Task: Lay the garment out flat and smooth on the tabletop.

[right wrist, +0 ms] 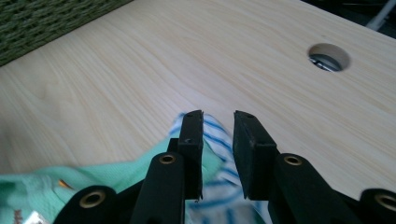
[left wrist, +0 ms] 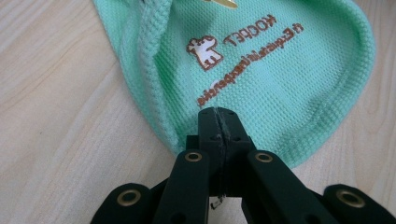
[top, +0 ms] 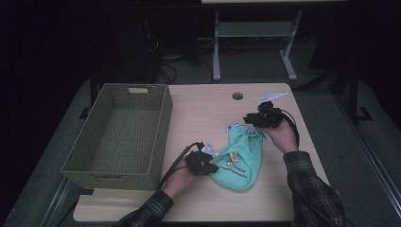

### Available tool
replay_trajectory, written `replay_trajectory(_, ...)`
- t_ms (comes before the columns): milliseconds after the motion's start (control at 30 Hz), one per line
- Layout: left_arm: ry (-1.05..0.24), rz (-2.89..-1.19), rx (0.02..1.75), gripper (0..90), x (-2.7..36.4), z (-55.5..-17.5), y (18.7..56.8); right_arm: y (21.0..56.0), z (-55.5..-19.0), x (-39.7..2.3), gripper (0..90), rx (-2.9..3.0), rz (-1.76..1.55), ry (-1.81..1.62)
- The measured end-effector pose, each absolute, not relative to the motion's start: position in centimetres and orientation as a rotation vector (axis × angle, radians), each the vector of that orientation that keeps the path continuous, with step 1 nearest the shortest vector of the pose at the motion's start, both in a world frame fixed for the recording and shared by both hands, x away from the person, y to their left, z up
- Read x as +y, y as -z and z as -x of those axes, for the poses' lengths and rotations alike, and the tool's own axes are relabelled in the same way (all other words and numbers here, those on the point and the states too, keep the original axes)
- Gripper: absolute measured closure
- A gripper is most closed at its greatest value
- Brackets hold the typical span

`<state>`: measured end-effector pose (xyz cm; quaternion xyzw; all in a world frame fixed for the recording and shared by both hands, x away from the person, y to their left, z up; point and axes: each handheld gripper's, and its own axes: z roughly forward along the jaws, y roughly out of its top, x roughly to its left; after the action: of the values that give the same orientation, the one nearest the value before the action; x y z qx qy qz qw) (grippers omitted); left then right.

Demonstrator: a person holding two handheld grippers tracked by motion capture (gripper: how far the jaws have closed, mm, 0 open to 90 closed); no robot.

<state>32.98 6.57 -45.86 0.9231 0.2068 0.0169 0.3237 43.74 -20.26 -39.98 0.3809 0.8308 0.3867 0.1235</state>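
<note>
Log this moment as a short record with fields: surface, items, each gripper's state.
surface: light wood table with a cable hole
basket: green woven basket, left side, empty
garment: mint green garment, flat on table, printed text
left gripper: shut on garment hem
right gripper: open, over garment's blue-striped end

An empty green woven basket [top: 120,135] sits at the counter's [top: 198,113] nine o'clock side. A round cable hole [top: 237,96] lies toward twelve o'clock.
</note>
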Motion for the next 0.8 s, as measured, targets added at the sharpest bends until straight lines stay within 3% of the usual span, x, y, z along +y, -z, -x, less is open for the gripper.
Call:
replay_trajectory(400, -0.043, -2.430, 0.540, 89.0, 6.6, -33.0, 45.8, 42.2, -44.9, -16.2, 72.9, 2.519, -1.072, -1.062)
replay_trajectory(800, -0.034, -2.413, 0.557, 89.0, 6.5, -33.0, 45.9, 45.9, -45.6, -14.9, 73.9, 2.586, -1.109, -0.939)
